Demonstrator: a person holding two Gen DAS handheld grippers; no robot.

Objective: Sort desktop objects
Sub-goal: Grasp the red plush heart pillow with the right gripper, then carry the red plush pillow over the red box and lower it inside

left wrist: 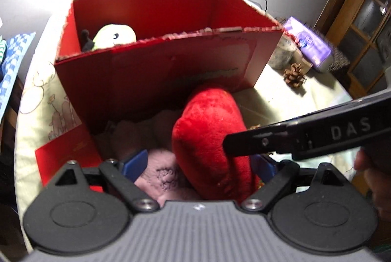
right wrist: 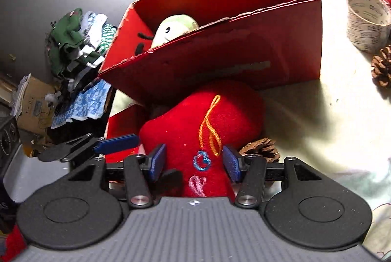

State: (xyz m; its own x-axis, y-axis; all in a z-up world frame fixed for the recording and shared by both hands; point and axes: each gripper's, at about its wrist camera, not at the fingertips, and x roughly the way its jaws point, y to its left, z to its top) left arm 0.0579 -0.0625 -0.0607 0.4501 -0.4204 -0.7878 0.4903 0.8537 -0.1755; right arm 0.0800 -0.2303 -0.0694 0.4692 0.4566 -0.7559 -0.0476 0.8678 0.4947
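The red plush heart [right wrist: 205,130] is clasped between the pads of the right gripper [right wrist: 193,163], just in front of the red box [right wrist: 244,51], long axis pointing toward it. The left gripper [left wrist: 199,161] is spread wide around heart and pink plush [left wrist: 166,176], gripping neither.

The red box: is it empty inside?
No, a pale green plush toy lies inside the red box, near its left corner.

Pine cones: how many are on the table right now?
2. One pine cone lies right of the red box, near the tape roll. Another sits beside the red plush. More may be hidden.
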